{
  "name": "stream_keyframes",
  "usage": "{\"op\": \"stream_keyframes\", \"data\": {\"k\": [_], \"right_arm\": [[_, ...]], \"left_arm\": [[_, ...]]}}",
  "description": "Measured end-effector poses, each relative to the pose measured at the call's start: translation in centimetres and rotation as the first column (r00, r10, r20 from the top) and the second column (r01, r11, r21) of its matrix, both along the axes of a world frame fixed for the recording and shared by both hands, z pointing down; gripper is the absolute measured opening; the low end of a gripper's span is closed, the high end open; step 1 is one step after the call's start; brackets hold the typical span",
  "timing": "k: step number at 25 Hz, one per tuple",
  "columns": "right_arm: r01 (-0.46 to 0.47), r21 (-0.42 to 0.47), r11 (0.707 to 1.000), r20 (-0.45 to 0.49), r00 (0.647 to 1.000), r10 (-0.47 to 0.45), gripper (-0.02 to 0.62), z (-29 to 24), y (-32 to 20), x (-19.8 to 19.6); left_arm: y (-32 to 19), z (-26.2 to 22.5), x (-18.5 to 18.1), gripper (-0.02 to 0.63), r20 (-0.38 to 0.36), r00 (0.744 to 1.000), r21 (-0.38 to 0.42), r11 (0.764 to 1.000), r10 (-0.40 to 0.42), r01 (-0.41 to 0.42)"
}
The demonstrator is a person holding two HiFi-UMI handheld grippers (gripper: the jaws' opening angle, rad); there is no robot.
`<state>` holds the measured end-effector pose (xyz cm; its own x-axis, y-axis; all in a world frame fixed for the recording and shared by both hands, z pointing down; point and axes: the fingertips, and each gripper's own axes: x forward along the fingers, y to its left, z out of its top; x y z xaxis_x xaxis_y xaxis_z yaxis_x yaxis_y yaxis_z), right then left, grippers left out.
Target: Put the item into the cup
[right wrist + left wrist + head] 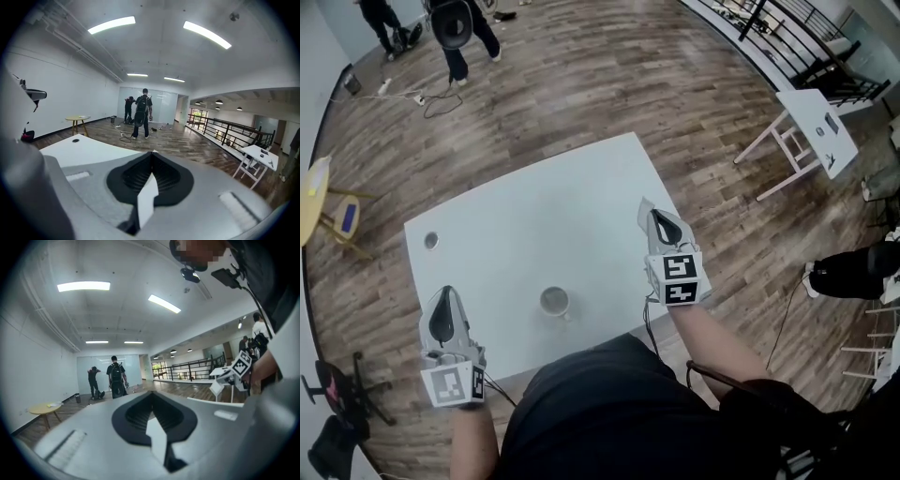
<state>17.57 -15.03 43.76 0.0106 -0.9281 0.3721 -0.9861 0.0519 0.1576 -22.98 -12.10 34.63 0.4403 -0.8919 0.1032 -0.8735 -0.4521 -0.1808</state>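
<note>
A pale cup [554,301] stands upright near the front edge of the white table [534,216]; what is in it I cannot tell. A small grey round thing [431,240] lies near the table's left edge, and shows as a dark spot [76,140] in the right gripper view. My left gripper [445,292] hangs off the table's front left corner, its jaws shut and empty [151,393]. My right gripper [644,205] is over the table's right edge, to the right of the cup and beyond it, also shut with nothing between its jaws [152,153].
Wooden floor surrounds the table. A small white table [814,127] stands at the right by a black railing [787,28]. A yellow round table [313,197] is at the left. Two people [464,28] stand far off with cables on the floor. A chair [722,380] is close behind me.
</note>
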Motion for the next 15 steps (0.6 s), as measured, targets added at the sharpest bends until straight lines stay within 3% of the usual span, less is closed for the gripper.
{"op": "stream_keyframes", "data": {"k": [15], "right_arm": [[0.008,0.069,0.998,-0.026,1.000,-0.007,0.003,-3.6,0.2,-2.1]], "left_arm": [[-1.8,-1.3,-1.7,0.001,-0.059,0.998,0.037,0.999,0.029,-0.026]]}}
